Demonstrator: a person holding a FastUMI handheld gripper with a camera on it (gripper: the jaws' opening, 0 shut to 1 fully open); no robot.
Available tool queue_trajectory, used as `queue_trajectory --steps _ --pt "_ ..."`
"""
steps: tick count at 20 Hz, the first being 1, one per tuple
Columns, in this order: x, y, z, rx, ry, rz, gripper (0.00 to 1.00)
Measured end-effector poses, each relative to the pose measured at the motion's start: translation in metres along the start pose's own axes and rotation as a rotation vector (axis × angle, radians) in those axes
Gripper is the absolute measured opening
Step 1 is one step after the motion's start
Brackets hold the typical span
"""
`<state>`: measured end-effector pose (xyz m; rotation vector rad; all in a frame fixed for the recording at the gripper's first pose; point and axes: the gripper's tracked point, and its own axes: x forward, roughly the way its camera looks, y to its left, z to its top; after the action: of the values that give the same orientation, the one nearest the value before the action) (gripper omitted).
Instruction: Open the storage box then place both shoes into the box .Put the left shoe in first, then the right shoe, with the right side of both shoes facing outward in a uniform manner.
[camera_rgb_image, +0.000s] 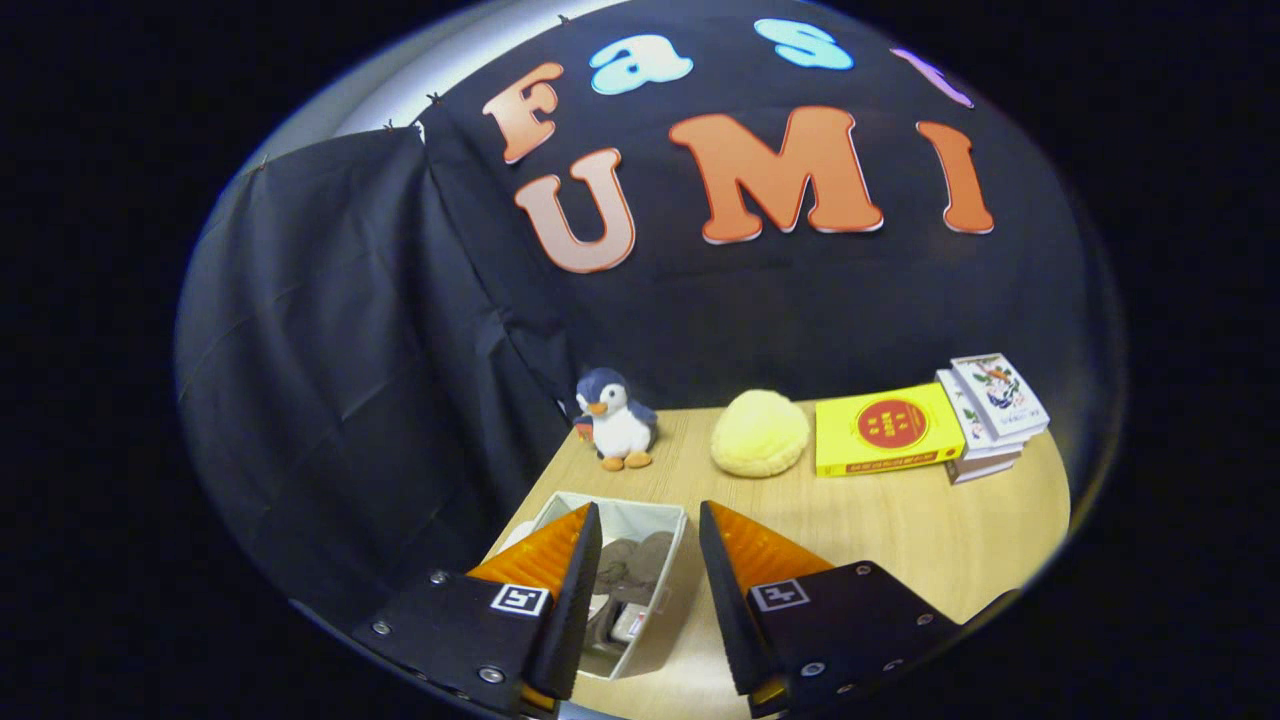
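Observation:
The storage box (668, 520), pale and open-topped, stands on the wooden table (900, 540) just below and between my fingers. Inside it lie grey shoes (632, 570), their soles and sides partly hidden by my left finger (575, 580). My gripper (650, 520) hovers above the box, open, with nothing between its fingers. The right finger (730, 590) hangs over the table beside the box's right wall.
A plush penguin (615, 418) stands at the table's back left corner. A yellow round cushion (760, 432), a yellow box (886, 428) and a stack of books (990, 412) line the back edge. Black cloth walls close the left and rear.

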<state>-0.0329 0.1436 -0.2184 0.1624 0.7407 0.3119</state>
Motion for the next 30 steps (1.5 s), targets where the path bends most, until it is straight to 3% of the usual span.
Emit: queue_trajectory --steps 4,10,20,30 --pt "-0.034 -0.036 0.042 -0.035 -0.134 -0.025 0.77" --pt "-0.081 -0.089 0.081 -0.091 -0.303 -0.077 0.90" --pt "-0.152 -0.143 0.114 -0.191 -0.560 -0.137 0.94" --pt "-0.170 -0.152 0.117 -0.205 -0.602 -0.142 0.94"
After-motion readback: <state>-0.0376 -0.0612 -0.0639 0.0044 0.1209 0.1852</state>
